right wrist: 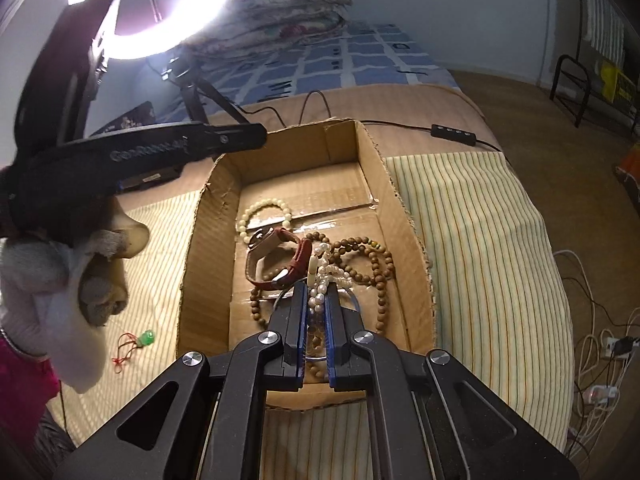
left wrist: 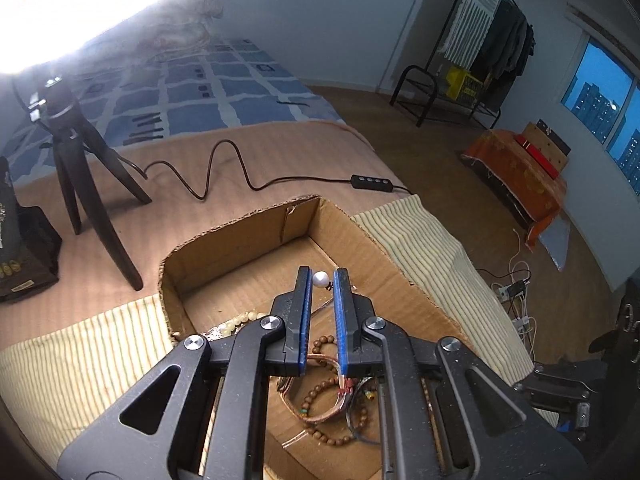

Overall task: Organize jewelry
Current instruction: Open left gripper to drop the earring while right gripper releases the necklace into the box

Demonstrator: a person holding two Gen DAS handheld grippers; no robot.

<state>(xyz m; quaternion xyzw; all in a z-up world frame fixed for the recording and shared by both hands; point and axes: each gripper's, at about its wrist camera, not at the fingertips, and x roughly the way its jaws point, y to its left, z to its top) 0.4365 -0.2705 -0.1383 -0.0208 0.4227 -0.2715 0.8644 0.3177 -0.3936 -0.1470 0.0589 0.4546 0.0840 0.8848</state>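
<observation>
Both tools closed: left [left wrist: 321, 280] on pearl pendant [left wrist: 320, 279], right [right wrist: 316, 298] on pearl strand [right wrist: 320, 280].

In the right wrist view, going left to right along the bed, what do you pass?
Green pendant on a red cord → cardboard box → red-strapped watch → brown wooden bead strand → striped cloth.

one cardboard box [right wrist: 404, 216]; one watch [right wrist: 276, 256]; two grippers [right wrist: 316, 292]

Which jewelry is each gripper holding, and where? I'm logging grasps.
Left gripper: round white pearl pendant, at fingertips. Right gripper: white pearl strand, mid-length.
</observation>
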